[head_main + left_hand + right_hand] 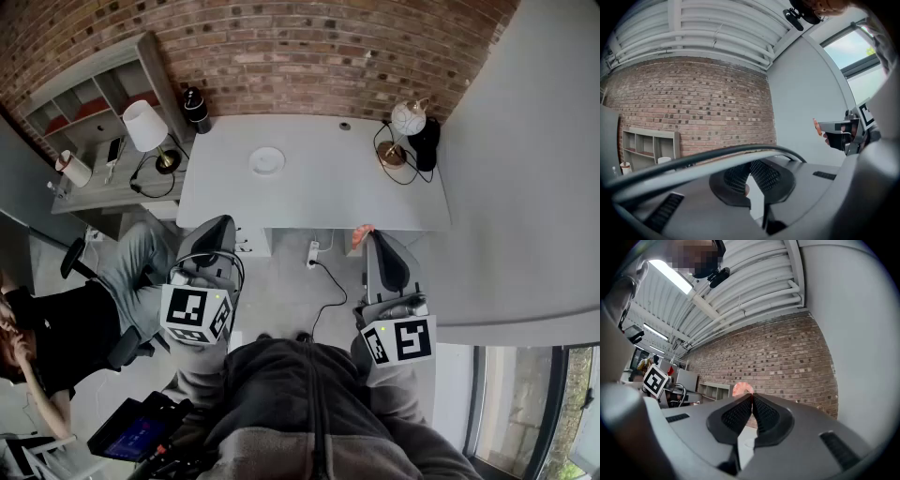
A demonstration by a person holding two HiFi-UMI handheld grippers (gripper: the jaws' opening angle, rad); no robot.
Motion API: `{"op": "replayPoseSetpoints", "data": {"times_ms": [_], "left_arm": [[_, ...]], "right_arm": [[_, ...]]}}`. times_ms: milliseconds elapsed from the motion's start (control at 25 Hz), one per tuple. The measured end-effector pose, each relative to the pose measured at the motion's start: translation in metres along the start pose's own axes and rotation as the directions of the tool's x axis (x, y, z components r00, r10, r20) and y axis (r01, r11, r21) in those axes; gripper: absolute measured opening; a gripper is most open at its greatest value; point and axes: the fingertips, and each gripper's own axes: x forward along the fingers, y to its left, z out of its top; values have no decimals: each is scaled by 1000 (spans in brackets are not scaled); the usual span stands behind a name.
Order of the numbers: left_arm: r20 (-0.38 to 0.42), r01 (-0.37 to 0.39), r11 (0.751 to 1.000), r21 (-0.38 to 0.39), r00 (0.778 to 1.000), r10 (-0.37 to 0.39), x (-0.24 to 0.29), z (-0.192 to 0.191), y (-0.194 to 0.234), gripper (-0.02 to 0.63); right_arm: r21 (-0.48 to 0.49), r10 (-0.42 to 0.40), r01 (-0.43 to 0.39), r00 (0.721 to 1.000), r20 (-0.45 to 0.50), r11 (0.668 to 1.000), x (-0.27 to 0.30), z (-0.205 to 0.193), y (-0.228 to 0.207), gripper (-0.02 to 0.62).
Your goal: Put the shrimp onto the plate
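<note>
A small white plate [267,160] lies on the white table [319,197], toward its far side. My right gripper [368,234] hangs in front of the table's near edge, shut on a pink-orange shrimp [362,231]. In the right gripper view the shrimp [742,389] sticks up from the closed tips [751,397]. The left gripper view shows that gripper [833,127] from the side, with the shrimp [815,126] at its tip. My left gripper [217,225] is held level with it at the table's near left corner. Its pads [750,165] meet with nothing seen between them.
A globe lamp [407,120] and a black object [427,142] stand at the table's far right corner, a black bottle [196,110] at the far left. A side shelf [103,159] carries a white lamp [146,127]. A person [56,328] sits at left. A power strip [313,253] lies under the table.
</note>
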Motion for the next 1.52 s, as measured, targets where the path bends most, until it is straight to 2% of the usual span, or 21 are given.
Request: {"op": "replayPoseSetpoints", "data": {"times_ms": [920,1520], "left_arm": [[-14,-4,1000,-2,1000,4,8,1,-7,5],[-63,-35,999,-4,997,35,25,-19,-35,5]], "right_arm": [[9,13,-13,1000,-3,1000,4,-1,-3,9],[61,55,-53,998,-26,997,-3,-29,-31,11]]}}
